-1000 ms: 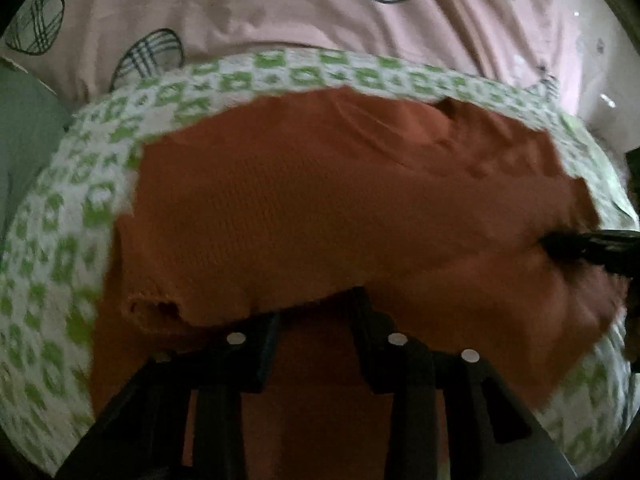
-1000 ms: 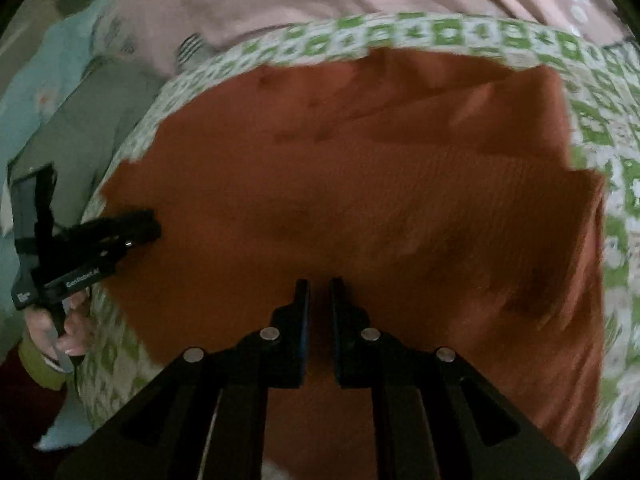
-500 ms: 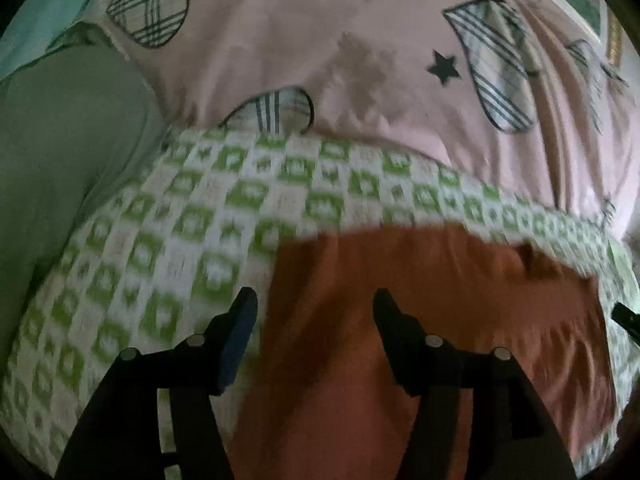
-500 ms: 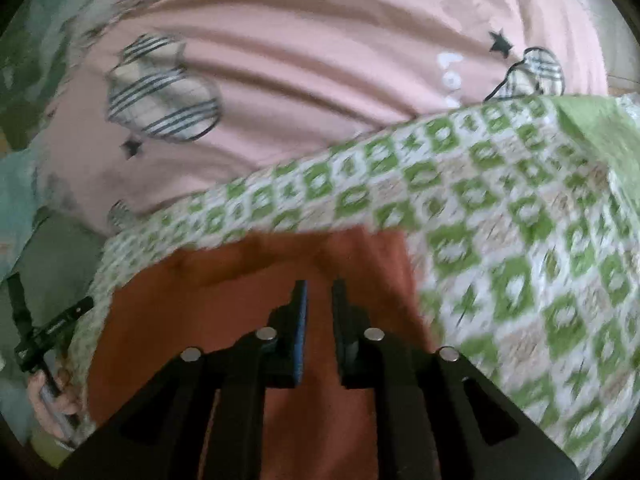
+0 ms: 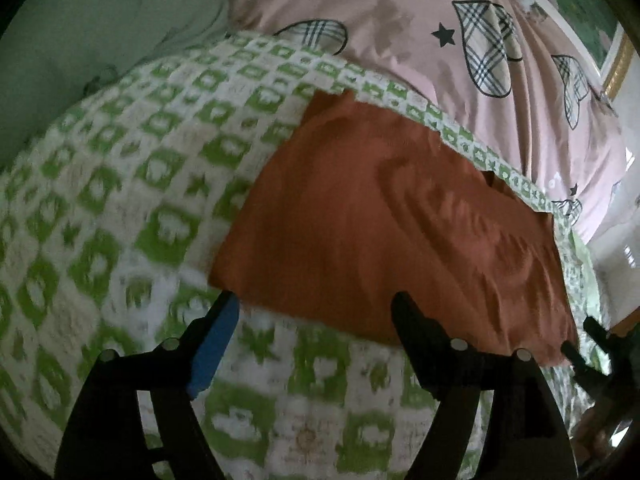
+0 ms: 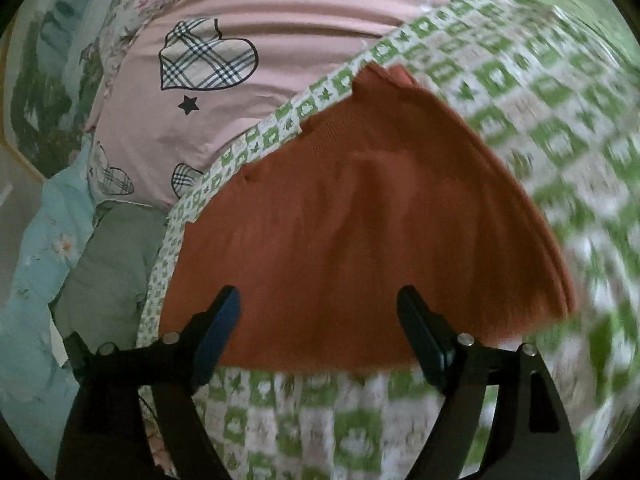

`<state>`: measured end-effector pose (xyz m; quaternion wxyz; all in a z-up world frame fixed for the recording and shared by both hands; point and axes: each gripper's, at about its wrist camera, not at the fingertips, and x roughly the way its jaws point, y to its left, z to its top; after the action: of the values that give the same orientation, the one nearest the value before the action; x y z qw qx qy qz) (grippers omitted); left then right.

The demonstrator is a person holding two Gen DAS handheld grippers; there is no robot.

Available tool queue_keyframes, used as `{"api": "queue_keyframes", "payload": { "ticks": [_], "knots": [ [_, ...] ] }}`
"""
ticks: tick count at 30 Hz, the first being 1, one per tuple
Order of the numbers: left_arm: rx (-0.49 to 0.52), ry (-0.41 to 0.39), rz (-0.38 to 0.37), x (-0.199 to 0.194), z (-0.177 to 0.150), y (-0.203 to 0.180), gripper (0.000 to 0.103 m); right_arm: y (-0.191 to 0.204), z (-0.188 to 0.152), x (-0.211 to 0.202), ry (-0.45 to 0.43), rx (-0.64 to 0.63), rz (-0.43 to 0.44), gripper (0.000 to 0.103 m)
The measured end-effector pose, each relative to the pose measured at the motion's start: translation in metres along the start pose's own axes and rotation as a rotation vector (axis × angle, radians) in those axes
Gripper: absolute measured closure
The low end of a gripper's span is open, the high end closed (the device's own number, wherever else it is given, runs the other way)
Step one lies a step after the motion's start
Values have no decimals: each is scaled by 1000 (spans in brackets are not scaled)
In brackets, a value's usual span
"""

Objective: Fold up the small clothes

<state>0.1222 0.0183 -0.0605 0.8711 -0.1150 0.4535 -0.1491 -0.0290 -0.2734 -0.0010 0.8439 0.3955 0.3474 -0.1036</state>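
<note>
I had the left gripper [image 5: 316,312] spread wide, jaws just been opening, nothing btwn them; it hung over the green-checked blanket [image 5: 120,208] at the near edge of the orange garment [image 5: 380,220]. Right gripper [image 6: 320,304] was likewise spread, just opened, empty, w/ its tips over the garment's [image 6: 360,240] near hem. The garment lay folded flat near the blanket's far edge, by the pink sheet [image 6: 300,20]. Pics were blurry.
</note>
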Motion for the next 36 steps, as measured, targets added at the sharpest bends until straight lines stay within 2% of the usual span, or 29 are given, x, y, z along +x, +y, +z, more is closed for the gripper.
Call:
{"api": "queue_keyframes", "payload": {
  "ticks": [7,19,20,22,25,27,31,36],
  "knots": [
    [-63,48,-37,17,-5,0,24,-1,-12,-9,-4,-31,0,22],
    [-215,3,-56,40,26,15,26,-1,-7,-10,-11,-68,-9,22],
    [-214,-3,-49,42,29,15,28,-2,-5,-8,-6,-66,-18,22],
    [-204,-9,-36,45,35,15,49,-3,-1,-6,0,-64,-28,22],
    [-191,-8,-56,49,42,15,74,-4,5,-4,13,-70,-40,22],
    [-158,-21,-56,47,47,8,83,-6,10,0,28,-76,-56,22],
    [-24,-88,-27,29,50,-25,87,-4,23,5,53,-102,-61,22],
    [177,-151,-99,5,45,-91,89,5,46,10,75,-137,-11,22]
  ]
}}
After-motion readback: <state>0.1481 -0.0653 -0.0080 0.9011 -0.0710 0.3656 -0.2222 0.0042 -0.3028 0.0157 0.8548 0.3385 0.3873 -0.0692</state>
